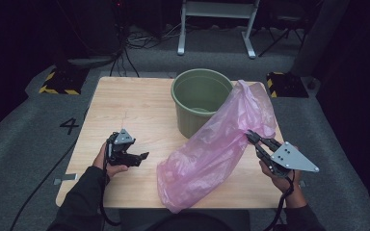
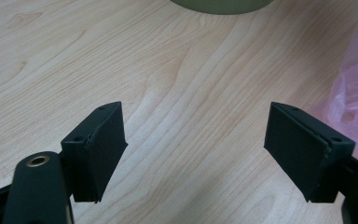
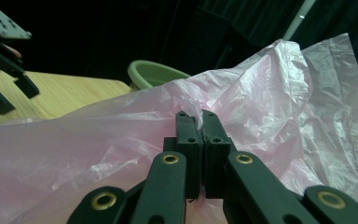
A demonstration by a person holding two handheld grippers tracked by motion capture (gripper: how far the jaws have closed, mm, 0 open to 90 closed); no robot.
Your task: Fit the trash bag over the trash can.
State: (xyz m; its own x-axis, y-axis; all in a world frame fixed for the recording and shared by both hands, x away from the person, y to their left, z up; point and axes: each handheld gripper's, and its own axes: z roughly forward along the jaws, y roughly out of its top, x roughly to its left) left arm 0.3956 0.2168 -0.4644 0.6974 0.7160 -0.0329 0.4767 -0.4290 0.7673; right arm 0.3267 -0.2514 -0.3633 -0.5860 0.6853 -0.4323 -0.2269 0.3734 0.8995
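Resting on one table (image 1: pixel 125 103): one pink bag (image 1: pixel 212 149), one bucket (image 1: pixel 200 98) (green).

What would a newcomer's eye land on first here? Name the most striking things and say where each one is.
The big pink plastic bag stands out first, stretched from the table's near edge up against the green bucket at the far middle of the wooden table. The right gripper is shut on the bag's right side. The left gripper hangs open over bare wood to the bag's left, holding nothing.
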